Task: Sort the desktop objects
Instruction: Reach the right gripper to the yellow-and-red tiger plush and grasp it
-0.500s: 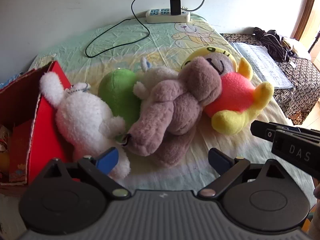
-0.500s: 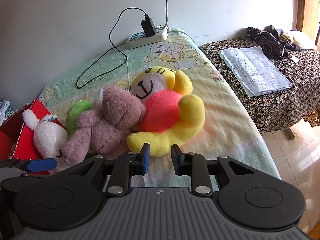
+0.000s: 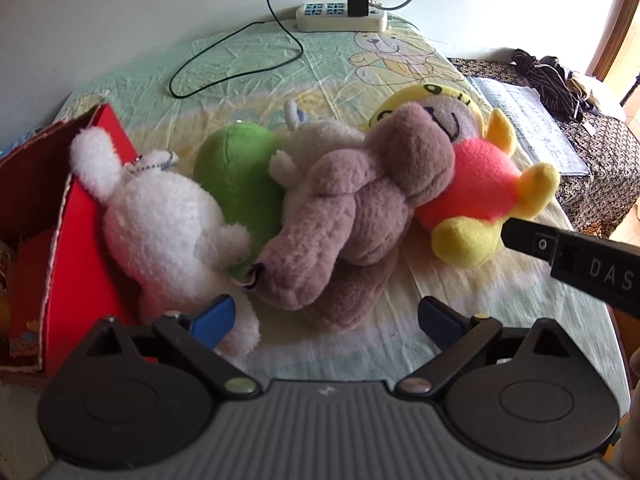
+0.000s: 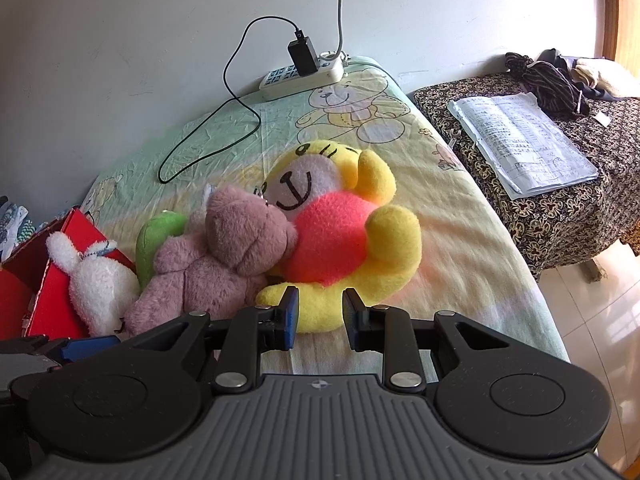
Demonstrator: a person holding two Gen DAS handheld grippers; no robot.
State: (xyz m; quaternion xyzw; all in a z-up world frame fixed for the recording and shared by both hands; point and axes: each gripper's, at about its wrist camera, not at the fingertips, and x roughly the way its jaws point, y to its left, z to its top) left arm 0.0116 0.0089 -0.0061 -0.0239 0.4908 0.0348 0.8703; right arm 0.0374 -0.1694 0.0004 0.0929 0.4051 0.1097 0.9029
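Several plush toys lie in a heap on the bear-print sheet (image 3: 248, 64): a white bunny (image 3: 160, 220), a green plush (image 3: 236, 172), a mauve bear (image 3: 352, 208) and a yellow plush with a pink belly (image 3: 480, 184). The bunny leans on a red box (image 3: 76, 248) at the left. My left gripper (image 3: 324, 316) stands wide open just short of the bear's legs, its left fingertip by the bunny's foot. My right gripper (image 4: 320, 316) is narrowly open and holds nothing, right in front of the yellow plush (image 4: 340, 248); the bear (image 4: 224, 264) lies left of it.
A white power strip (image 4: 300, 76) with a black charger and cable lies at the back by the wall. Right of the bed is a patterned table (image 4: 560, 208) with papers (image 4: 524, 140) and dark clothes. The bed's edge drops to a tiled floor at the right.
The right gripper has crept a little closer to the yellow plush, its finger gap unchanged. The left gripper has hardly moved and stays open.
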